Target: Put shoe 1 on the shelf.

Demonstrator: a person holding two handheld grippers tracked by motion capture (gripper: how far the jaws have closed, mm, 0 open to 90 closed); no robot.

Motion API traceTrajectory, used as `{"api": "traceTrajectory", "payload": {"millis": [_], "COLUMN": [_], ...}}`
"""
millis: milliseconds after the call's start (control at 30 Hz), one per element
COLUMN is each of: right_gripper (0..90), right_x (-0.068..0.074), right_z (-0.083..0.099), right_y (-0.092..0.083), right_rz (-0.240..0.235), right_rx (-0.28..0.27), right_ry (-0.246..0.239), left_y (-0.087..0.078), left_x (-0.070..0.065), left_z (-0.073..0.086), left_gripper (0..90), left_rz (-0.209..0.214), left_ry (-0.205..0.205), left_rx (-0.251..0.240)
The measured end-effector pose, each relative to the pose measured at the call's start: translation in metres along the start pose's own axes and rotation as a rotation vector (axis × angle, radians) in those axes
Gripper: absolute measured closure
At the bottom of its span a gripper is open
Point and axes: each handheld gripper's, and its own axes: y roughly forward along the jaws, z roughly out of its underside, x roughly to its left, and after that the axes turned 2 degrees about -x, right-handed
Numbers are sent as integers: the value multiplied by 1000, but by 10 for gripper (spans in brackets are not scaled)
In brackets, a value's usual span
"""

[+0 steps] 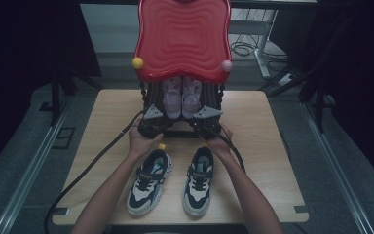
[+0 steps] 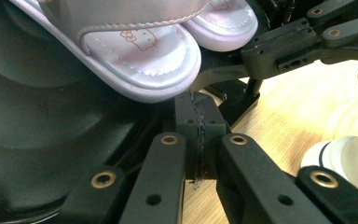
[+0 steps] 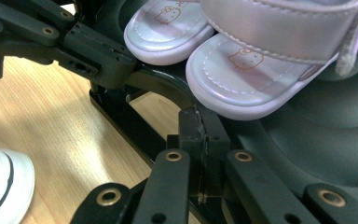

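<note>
Standing on a light wooden table (image 1: 253,122), ringed by grey floor (image 1: 341,146).

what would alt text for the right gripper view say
The right gripper, its black jaws shut together, points at the toe of a pale pink sandal resting on a black rack, with a second pink sandal beside it. The left gripper reaches in at upper left over the wooden table, and a white sneaker toe shows at lower left.

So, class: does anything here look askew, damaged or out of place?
Nothing stands out. The pink sandals sit side by side on the black rack under the red top; the sneakers stand paired on the table.
</note>
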Motion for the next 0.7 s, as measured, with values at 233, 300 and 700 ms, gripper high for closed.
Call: {"api": "traceTrajectory", "payload": {"millis": [233, 300, 700], "right_gripper": [900, 900, 900], "right_x": [-1, -1, -5], "right_z": [-2, -2, -4], "right_y": [3, 3, -4], "right_rz": [5, 5, 16], "right_rx": [6, 7, -20], "right_ry": [30, 36, 53], "left_y": [0, 0, 2], "left_x": [1, 2, 3], "left_z": [-1, -2, -7], "left_gripper": [897, 897, 888], "left_rz": [6, 9, 17], "left_ry": [-13, -19, -35], "left_rx": [1, 8, 36]}}
